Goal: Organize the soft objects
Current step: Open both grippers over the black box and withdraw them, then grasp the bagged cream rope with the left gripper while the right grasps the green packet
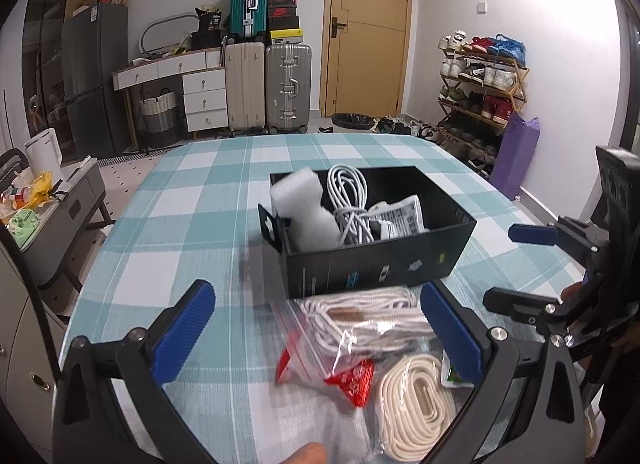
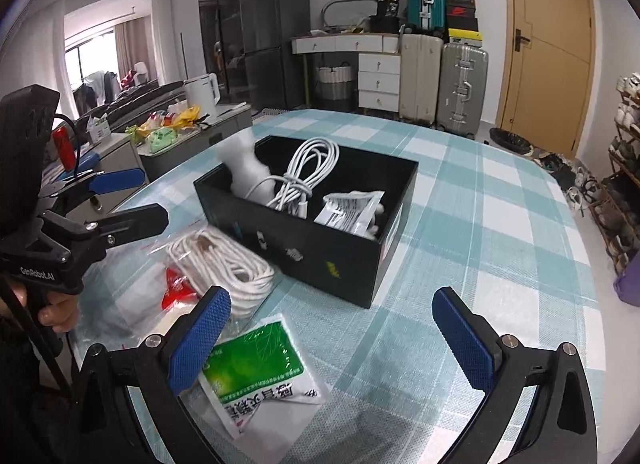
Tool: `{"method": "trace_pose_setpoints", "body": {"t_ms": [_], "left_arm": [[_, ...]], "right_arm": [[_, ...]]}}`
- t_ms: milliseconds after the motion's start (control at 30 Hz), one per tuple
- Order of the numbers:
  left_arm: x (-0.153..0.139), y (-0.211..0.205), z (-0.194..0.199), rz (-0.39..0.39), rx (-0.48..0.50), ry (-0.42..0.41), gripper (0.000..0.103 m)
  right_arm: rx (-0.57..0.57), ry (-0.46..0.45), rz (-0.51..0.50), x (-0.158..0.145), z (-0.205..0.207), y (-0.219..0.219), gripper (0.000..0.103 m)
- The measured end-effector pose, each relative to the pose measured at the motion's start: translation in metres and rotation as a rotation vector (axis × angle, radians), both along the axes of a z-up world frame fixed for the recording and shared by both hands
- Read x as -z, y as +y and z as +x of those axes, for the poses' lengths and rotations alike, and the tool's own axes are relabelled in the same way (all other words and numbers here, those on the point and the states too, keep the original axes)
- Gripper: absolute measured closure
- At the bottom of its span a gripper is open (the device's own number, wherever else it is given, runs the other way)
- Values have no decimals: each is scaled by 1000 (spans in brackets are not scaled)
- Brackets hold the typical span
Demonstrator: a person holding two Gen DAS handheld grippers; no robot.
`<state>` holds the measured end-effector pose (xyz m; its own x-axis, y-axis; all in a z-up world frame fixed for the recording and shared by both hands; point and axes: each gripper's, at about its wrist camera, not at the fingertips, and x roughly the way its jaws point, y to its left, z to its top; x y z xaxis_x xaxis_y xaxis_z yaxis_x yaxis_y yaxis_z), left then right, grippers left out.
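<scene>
A black box (image 1: 384, 268) (image 2: 320, 260) stands mid-table and holds white foam (image 1: 304, 215) (image 2: 246, 171), a coiled white cable (image 1: 350, 203) (image 2: 308, 167) and a printed packet (image 1: 404, 217) (image 2: 352, 209). In front of it lie a clear zip bag of white rope (image 1: 360, 320) (image 2: 224, 264), a cream rope coil (image 1: 420, 408) and a green-white packet (image 2: 260, 372). My left gripper (image 1: 320, 336) is open and empty above the zip bag; it also shows in the right wrist view (image 2: 128, 195). My right gripper (image 2: 332, 340) is open and empty beside the green packet; it also shows in the left wrist view (image 1: 516, 264).
The table has a teal checked cloth (image 1: 200, 199) (image 2: 480, 223). A side cabinet with a white kettle (image 2: 202, 93) and snack bags stands left of the table. Suitcases (image 1: 288, 87), a door and a shoe rack (image 1: 480, 91) stand behind.
</scene>
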<state>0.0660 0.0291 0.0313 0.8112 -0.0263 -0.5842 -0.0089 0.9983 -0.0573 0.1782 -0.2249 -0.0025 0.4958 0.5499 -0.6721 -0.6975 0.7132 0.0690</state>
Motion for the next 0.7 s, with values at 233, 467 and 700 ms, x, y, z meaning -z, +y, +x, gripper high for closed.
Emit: {"method": "trace_pose_setpoints", "body": {"t_ms": [233, 467, 700], "left_arm": [[10, -2, -9, -15, -4, 22, 0], [13, -3, -17, -5, -1, 5, 0], [14, -3, -28, -11, -1, -40, 0]], "right_arm": [[-49, 57, 4, 8, 2, -3, 0], [-109, 95, -2, 17, -2, 0, 0], [-165, 72, -39, 20, -13, 6, 0]]}}
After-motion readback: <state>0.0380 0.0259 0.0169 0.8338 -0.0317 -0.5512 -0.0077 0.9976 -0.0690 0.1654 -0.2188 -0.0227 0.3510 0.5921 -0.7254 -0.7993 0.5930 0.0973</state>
